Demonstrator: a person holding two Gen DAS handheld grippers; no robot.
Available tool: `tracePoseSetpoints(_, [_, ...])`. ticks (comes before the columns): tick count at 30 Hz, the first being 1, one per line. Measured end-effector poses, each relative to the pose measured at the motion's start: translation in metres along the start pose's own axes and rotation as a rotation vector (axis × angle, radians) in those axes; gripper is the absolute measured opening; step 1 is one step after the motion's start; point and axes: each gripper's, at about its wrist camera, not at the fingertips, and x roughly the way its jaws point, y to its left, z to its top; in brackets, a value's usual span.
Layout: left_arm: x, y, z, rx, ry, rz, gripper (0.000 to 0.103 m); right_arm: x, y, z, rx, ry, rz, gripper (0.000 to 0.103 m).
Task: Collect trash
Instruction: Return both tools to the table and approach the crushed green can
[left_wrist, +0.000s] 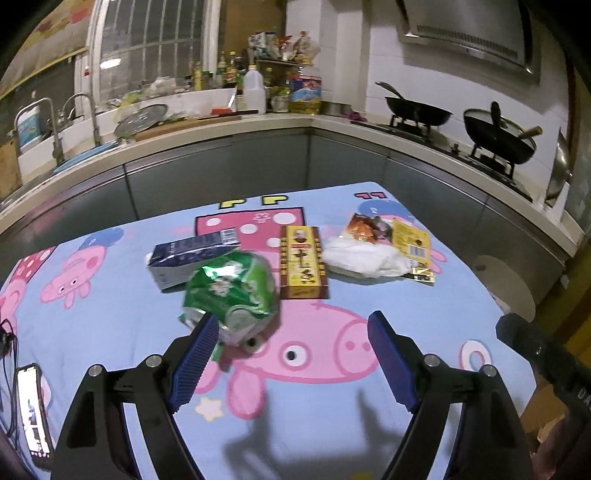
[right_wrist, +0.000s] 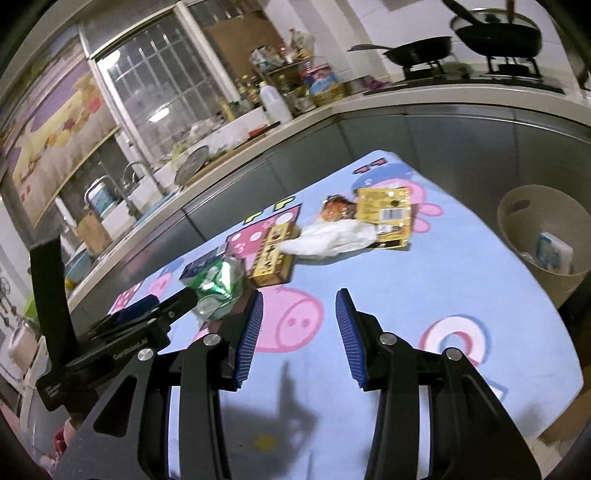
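On the cartoon-print cloth a cluster of rubbish is laid out, and nearest of all is a crushed green can, seen just ahead of the left gripper and toward its left finger; the blue pad of that finger appears to meet or overlap the can's lower edge, though contact cannot be confirmed. The left gripper's jaws are spread wide with nothing between them, and the right gripper is likewise released and empty. The can's long axis cannot be judged with confidence because of the crumpling and blur. The left hand is judged the nearer one, so a small shift leftward and forward would be called for before closing. Behind the can a dark blue carton is lying, beside it a yellow and brown box, and further right a white crumpled wrapper with a yellow packet. Only the right wrist view shows the beige bin off the table's far right edge, with a small box already inside; only the left wrist view shows a phone at the cloth's near left edge
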Motion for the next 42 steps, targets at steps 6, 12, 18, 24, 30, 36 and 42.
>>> tracePoseSetpoints(6, [0.002, 0.023, -0.005, -0.033, 0.001, 0.03, 0.083, 0.006, 0.02, -0.004, -0.035, 0.02, 0.012, 0.041])
tracePoseSetpoints(12, [0.007, 0.04, -0.011, -0.057, 0.014, 0.058, 0.084, 0.014, 0.033, -0.008, -0.054, 0.048, 0.02, 0.041])
tracePoseSetpoints(18, [0.01, 0.055, -0.014, -0.078, 0.022, 0.09, 0.084, 0.022, 0.04, -0.012, -0.067, 0.07, 0.029, 0.041])
tracePoseSetpoints(24, [0.011, 0.067, -0.014, -0.093, 0.016, 0.118, 0.084, 0.025, 0.043, -0.015, -0.069, 0.084, 0.033, 0.041])
tracePoseSetpoints(30, [0.014, 0.076, -0.015, -0.108, 0.023, 0.133, 0.084, 0.029, 0.044, -0.017, -0.066, 0.098, 0.035, 0.041])
tracePoseSetpoints(36, [0.017, 0.09, -0.017, -0.132, 0.031, 0.147, 0.084, 0.034, 0.044, -0.02, -0.067, 0.112, 0.037, 0.041])
tracePoseSetpoints(42, [0.022, 0.118, -0.022, -0.183, 0.046, 0.183, 0.084, 0.041, 0.041, -0.022, -0.058, 0.127, 0.036, 0.041])
